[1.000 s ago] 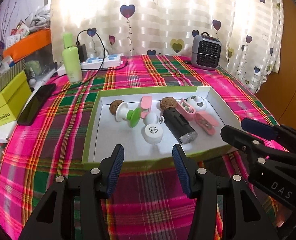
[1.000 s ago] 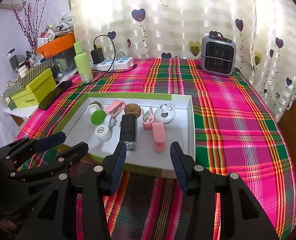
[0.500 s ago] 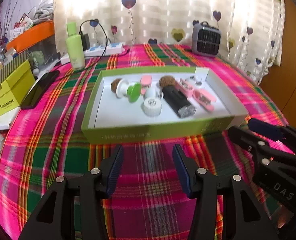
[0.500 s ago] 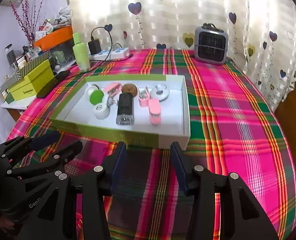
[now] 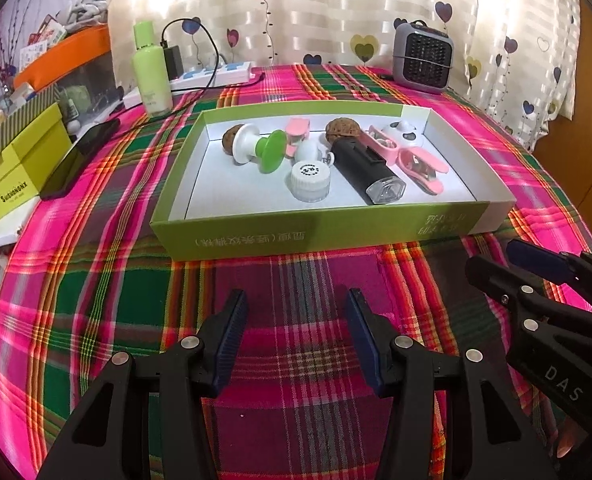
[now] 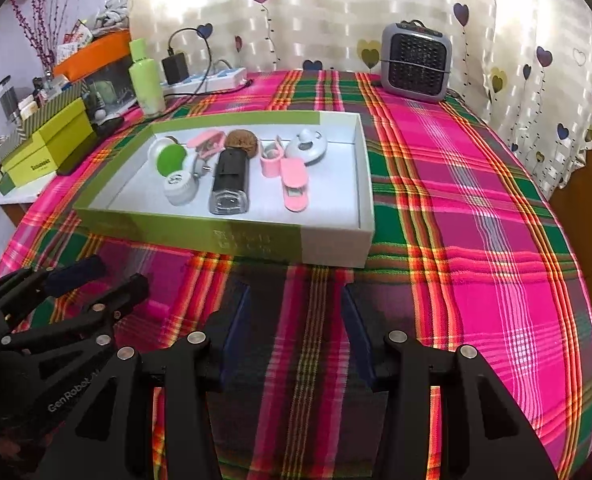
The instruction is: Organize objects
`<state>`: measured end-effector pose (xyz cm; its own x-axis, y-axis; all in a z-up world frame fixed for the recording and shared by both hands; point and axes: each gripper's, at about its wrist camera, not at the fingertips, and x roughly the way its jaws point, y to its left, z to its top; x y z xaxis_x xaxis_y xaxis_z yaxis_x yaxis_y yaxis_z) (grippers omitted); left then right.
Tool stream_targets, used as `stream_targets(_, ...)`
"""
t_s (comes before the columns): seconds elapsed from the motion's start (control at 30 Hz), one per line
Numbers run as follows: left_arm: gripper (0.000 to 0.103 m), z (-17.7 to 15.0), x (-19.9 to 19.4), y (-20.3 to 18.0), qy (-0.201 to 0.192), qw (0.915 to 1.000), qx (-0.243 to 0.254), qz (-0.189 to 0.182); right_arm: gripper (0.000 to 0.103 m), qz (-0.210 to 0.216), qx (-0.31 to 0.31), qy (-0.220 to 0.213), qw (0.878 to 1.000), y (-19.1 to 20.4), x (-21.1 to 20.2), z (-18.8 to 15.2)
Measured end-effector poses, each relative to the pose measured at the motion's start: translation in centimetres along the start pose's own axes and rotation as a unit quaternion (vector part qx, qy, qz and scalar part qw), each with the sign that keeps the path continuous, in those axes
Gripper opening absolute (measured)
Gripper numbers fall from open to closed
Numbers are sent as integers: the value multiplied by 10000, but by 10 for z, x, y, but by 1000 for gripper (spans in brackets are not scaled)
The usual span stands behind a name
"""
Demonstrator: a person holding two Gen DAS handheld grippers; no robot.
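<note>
The left gripper (image 5: 296, 300) is matte black plastic with two angular, strutted finger arms, each with triangular cut-outs. Dark blue ribbed pads (image 5: 231, 338) line the inner faces. Round silver screw heads stud the joints. The right gripper (image 6: 293, 300) has the same build (white lettering reads "DAS" on one side of it, and "GenRobot" marks the left one's flank).

place: home | cues: heart curtains (image 5: 336, 12), plaid tablecloth (image 5: 95, 300) (small heater (image 5: 423, 58))
</note>
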<state>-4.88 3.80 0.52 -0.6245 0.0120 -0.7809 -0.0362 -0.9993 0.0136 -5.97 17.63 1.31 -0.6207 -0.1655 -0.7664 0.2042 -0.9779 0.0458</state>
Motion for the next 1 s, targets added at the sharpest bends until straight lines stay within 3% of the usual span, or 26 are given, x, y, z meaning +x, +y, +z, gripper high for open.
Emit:
stream_targets(0.23,55,3,3,0,21,10000,-74,-16,48,-94,101,114,9998,-6,6,1)
stream_targets(0.37,59,4,4,-2,32,9999,-100,10,58,-216,70,155,9996,-5,8,2)
stream_targets(0.67,68,6,7,-4,57,9999,-104,-28,64,-390,101,191,9990,-8,11,3)
stream_targets(0.8,70,6,7,-5,67,9999,-78,-32,76,-487,212,238,9983,-14,14,4)
stream_targets(1.0,71,6,7,-5,68,9999,-78,-39,76,-510,231,243,9981,-16,14,5)
